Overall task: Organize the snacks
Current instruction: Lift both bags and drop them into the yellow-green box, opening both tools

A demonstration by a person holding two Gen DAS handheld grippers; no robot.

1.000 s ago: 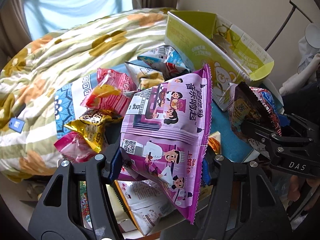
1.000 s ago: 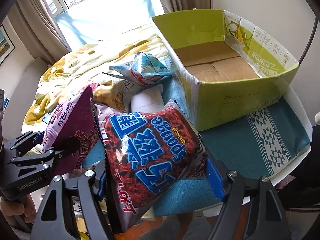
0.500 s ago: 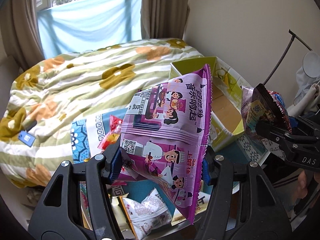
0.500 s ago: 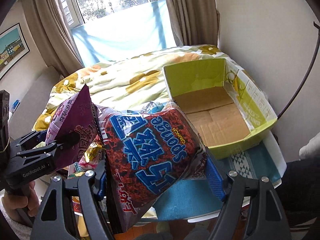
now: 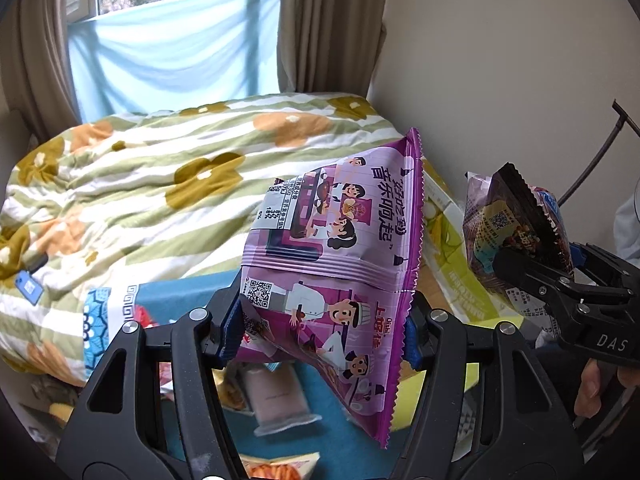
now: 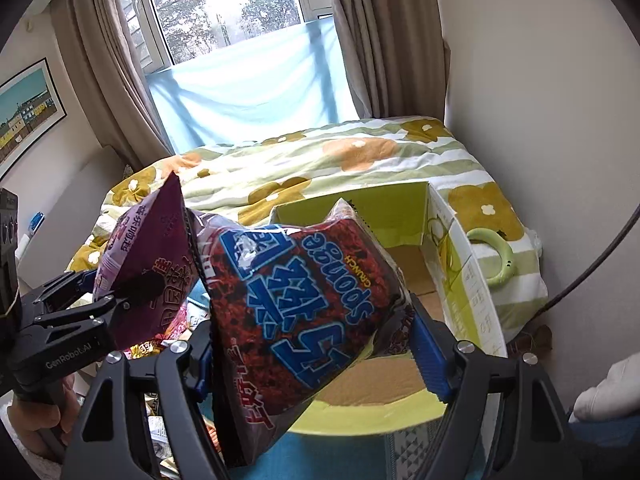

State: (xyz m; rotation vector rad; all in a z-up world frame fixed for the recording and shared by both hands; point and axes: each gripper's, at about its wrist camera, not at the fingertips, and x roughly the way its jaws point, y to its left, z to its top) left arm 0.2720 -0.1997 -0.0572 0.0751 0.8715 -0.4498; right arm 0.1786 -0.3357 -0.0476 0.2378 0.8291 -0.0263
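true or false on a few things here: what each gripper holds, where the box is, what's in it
1. The left gripper grips a purple snack bag. True.
2. The right gripper is open and holds nothing. False: it is shut on a dark red bag with blue lettering.
3. The green cardboard box shows a bare cardboard floor where it is visible. True.
4. The box sits left of the red bag in the right wrist view. False: it lies behind and to the right.
5. A floral quilt covers the bed. True.
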